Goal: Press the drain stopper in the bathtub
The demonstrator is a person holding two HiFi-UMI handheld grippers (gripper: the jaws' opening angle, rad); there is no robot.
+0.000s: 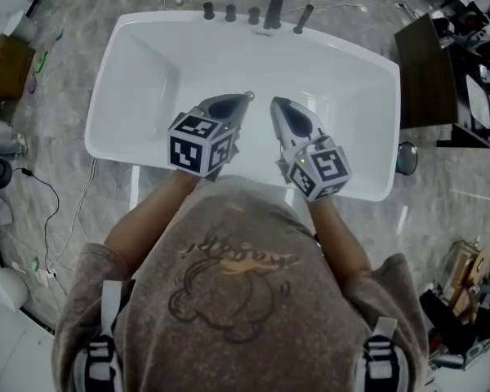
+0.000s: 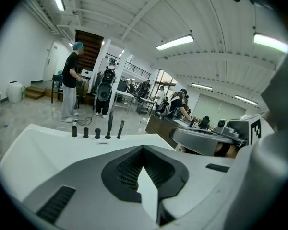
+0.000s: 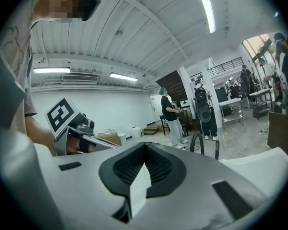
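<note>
A white bathtub fills the middle of the head view. A small round chrome drain stopper sits on its floor near the centre. My left gripper hovers over the tub with its tip just beside the stopper, jaws closed and empty. My right gripper hangs a little to the right of the stopper, also shut on nothing. Both gripper views look level across the room, so the stopper does not show there. The left gripper and the right gripper each show closed jaws.
Dark taps and a spout line the tub's far rim, seen also as the taps. A dark table stands at right. Cables lie on the floor at left. A person stands far behind the tub.
</note>
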